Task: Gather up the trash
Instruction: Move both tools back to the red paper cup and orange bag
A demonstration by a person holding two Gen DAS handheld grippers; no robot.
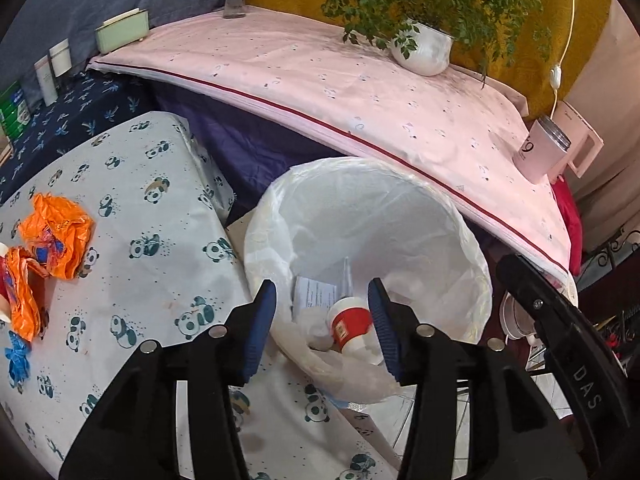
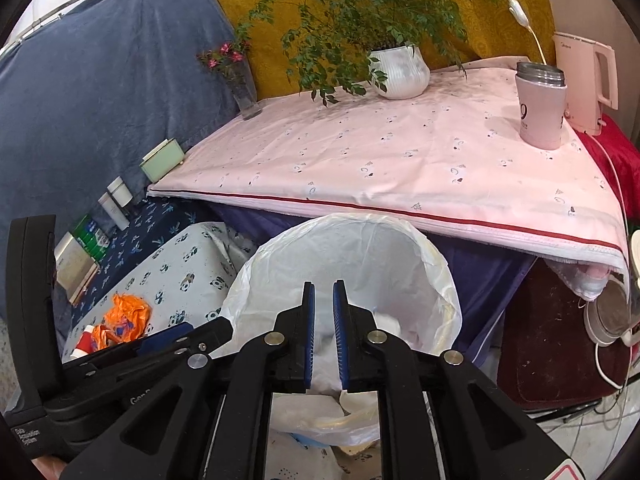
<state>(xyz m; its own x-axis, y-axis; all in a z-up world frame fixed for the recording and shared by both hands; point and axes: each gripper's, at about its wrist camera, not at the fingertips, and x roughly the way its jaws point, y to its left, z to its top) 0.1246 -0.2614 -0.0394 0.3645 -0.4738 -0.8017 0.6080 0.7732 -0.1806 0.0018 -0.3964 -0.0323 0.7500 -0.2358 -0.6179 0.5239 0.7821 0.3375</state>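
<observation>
A trash bin (image 1: 472, 264) lined with a white bag stands between the panda-print table and the pink-covered table; it also shows in the right wrist view (image 2: 436, 264). Inside lie a red-and-white paper cup (image 1: 350, 326), a paper slip (image 1: 314, 294) and crumpled white trash. My left gripper (image 1: 322, 332) is open and empty above the bin. My right gripper (image 2: 323, 334) hangs over the bin with its jaws nearly closed and nothing between them. Crumpled orange plastic bags (image 1: 52, 236) lie on the panda-print table at the left, also in the right wrist view (image 2: 126, 314).
A blue scrap (image 1: 18, 360) lies near the orange bags. The pink-covered table (image 1: 320, 80) carries a potted plant (image 1: 424, 48), a pink tumbler (image 1: 542, 152), a kettle (image 2: 588, 80), a vase (image 2: 246, 88) and a green box (image 1: 122, 30). Bottles (image 1: 52, 68) stand at the back left.
</observation>
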